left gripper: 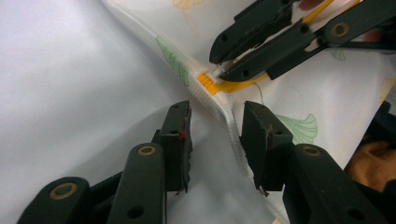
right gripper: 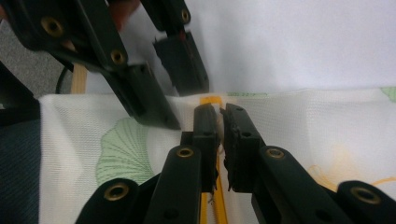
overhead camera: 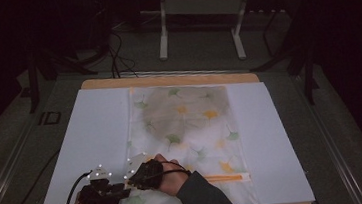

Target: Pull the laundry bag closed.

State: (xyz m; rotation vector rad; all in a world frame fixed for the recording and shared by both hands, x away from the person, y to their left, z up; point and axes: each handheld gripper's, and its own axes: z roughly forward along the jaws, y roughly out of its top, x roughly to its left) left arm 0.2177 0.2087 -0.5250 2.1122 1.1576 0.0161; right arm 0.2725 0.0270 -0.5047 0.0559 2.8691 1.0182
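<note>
A white mesh bag [overhead camera: 187, 131] printed with green and yellow leaves lies flat on a white sheet [overhead camera: 97, 135] that covers the wooden table [overhead camera: 167, 79], with a darker bundle showing through its far half. Both hands work at the bag's near left corner, where the yellow zipper [left gripper: 219, 84] ends. The right tongs [right gripper: 219, 122] are closed to a narrow slit on the small white zipper pull [left gripper: 219, 71], which sits at the end of the zipper beside the corner seam. The left tongs [left gripper: 217, 140] stand wide, one pad on either side of the raised corner edge of the bag; the fabric ridge runs between them without either pad pressing on it. In the high view the left tongs [overhead camera: 122, 190] sit just beside the right tongs [overhead camera: 133, 179], almost touching, near the front edge of the table, and a dark sleeve [overhead camera: 205, 195] crosses the bag's near edge.
</note>
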